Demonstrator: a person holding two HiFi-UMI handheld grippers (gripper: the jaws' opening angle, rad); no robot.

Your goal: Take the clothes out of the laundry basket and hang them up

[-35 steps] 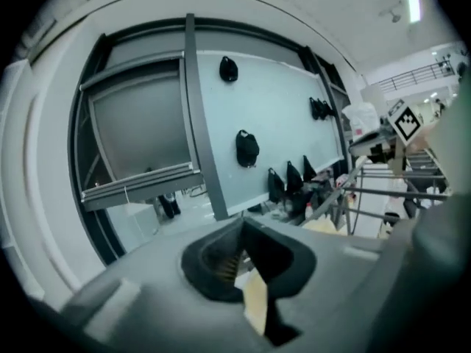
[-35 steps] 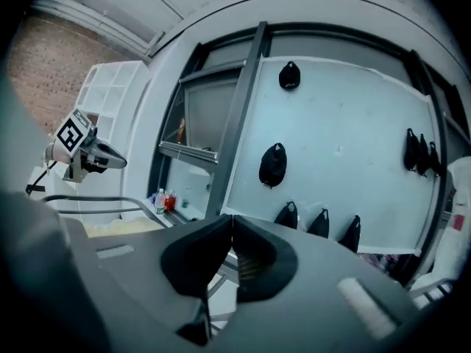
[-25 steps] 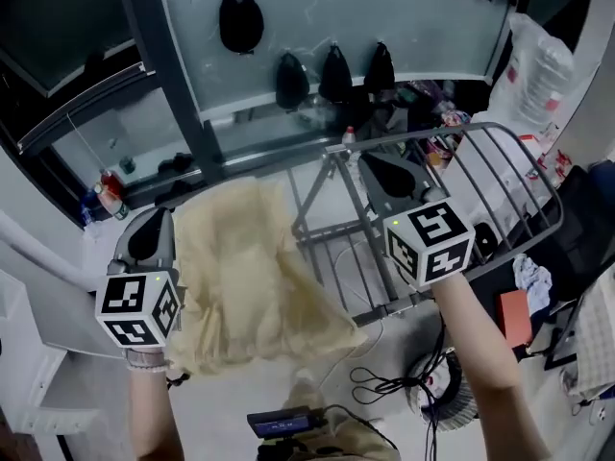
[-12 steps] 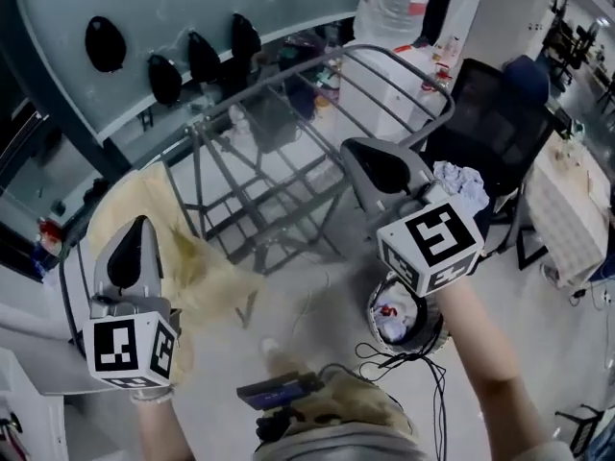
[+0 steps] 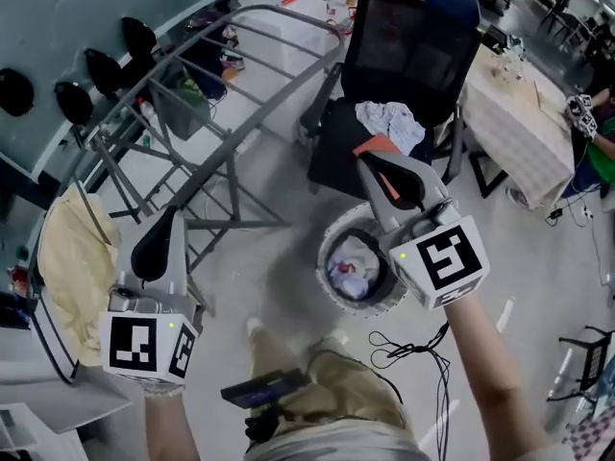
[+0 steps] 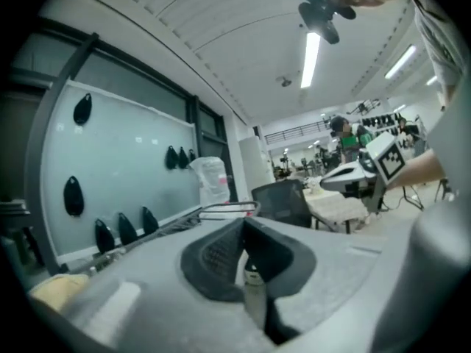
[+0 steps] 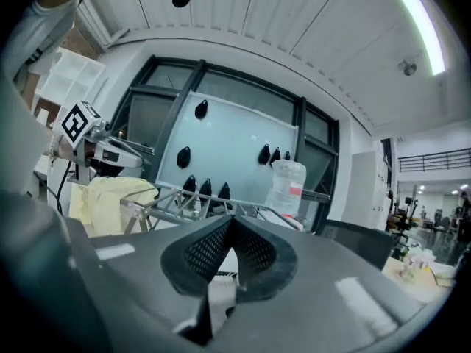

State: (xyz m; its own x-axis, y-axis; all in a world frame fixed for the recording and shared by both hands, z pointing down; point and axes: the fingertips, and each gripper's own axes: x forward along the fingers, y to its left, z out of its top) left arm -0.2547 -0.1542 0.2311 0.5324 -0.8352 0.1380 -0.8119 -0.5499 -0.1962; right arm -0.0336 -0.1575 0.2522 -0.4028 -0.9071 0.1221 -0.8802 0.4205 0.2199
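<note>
A round laundry basket (image 5: pixel 357 269) stands on the floor below me with crumpled clothes (image 5: pixel 348 267) inside. A pale yellow garment (image 5: pixel 69 257) hangs over the grey drying rack (image 5: pixel 207 84) at the left edge; it also shows in the right gripper view (image 7: pixel 110 201). My right gripper (image 5: pixel 392 182) hovers above the basket's right rim, shut and empty. My left gripper (image 5: pixel 157 248) is held over the rack's near end, right of the yellow garment, shut with nothing in it. In the two gripper views the jaws (image 6: pixel 243 252) (image 7: pixel 229 245) meet at their tips.
A black office chair (image 5: pixel 404 56) with white and orange cloth (image 5: pixel 388 121) on its seat stands behind the basket. A table with a checked cloth (image 5: pixel 524 113) is at the right. Black cables (image 5: pixel 408 349) lie on the floor by my feet. A water jug (image 7: pixel 285 190) stands behind the rack.
My view has swung right, from the rack to the basket and chair. Both grippers moved away from the yellow garment, which stays on the rack; the right one now hovers over the basket.
</note>
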